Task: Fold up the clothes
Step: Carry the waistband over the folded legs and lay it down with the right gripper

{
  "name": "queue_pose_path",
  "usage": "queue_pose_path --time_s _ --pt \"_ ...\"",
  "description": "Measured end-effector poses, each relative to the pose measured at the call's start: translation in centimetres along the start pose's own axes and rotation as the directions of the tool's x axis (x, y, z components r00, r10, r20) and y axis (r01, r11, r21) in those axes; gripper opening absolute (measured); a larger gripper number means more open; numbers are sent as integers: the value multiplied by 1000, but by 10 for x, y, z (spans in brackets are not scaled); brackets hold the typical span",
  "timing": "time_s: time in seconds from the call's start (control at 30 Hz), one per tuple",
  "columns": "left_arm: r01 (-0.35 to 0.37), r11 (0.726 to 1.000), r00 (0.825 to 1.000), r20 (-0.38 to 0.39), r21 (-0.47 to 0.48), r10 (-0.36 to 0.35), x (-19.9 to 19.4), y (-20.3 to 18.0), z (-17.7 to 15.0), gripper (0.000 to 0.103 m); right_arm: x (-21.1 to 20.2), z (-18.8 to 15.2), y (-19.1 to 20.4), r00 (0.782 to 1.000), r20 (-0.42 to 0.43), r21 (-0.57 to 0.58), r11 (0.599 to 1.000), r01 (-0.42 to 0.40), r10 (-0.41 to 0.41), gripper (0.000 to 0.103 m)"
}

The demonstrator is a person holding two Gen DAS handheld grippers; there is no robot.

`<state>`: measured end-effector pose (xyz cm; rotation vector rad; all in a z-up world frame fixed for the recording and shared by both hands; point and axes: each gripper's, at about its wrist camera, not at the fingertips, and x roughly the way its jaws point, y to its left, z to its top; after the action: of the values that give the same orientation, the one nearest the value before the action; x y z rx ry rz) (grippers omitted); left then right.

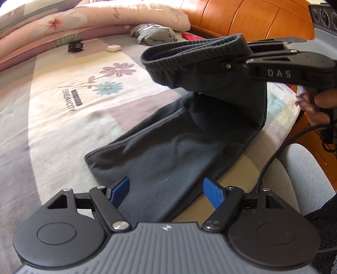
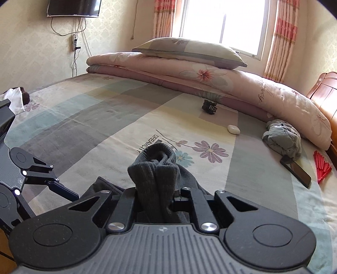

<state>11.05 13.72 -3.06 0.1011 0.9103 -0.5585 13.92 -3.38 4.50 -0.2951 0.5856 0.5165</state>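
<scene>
Item one, left side: left gripper [image 1: 166,189], black frame with blue pads, jaws spread wide and empty, hovering pitched downward just above the lower end of the garment. Item two, centre: dark grey cotton trousers with ribbed elastic waistband [image 1: 168,147], legs lying flat and together on the patchwork floral bedsheet [image 1: 63,105], the lower portion smooth, the upper portion raised off the bed. Item three, right side: right gripper [image 1: 238,61], black, clenched on the bunched waistband, holding it aloft over the flat legs; a person's hand [image 1: 318,105] grips its handle at the frame edge. In the right wrist view the ribbed band stands pinched between the closed jaws. Progress, as judged: trousers appear already halved lengthwise; the crosswise fold of waistband over legs is under way, not yet laid down; smoothing and any further fold remain. Sundry, far edge: black hair claw [image 1: 75,45], white oval case [image 1: 113,48], crumpled grey garment [image 1: 155,34], folded pink floral quilt [image 1: 84,19].
</scene>
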Motion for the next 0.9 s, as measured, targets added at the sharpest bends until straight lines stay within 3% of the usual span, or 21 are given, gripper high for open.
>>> queue_pose_path --time_s 0.33,0.47,0.9 --pt "-28 1000 1000 -9 11 28 -8 4 -9 78 15 4 45 1000 -19 -103 994 18 -20 14" --pt "-37 999 999 -13 -3 37 -12 7 -15 78 22 -1 65 998 -15 -192 980 59 -63 14" --pt "-62 996 998 -29 -69 60 -21 11 -35 78 34 -15 103 997 -11 -347 935 71 -80 15"
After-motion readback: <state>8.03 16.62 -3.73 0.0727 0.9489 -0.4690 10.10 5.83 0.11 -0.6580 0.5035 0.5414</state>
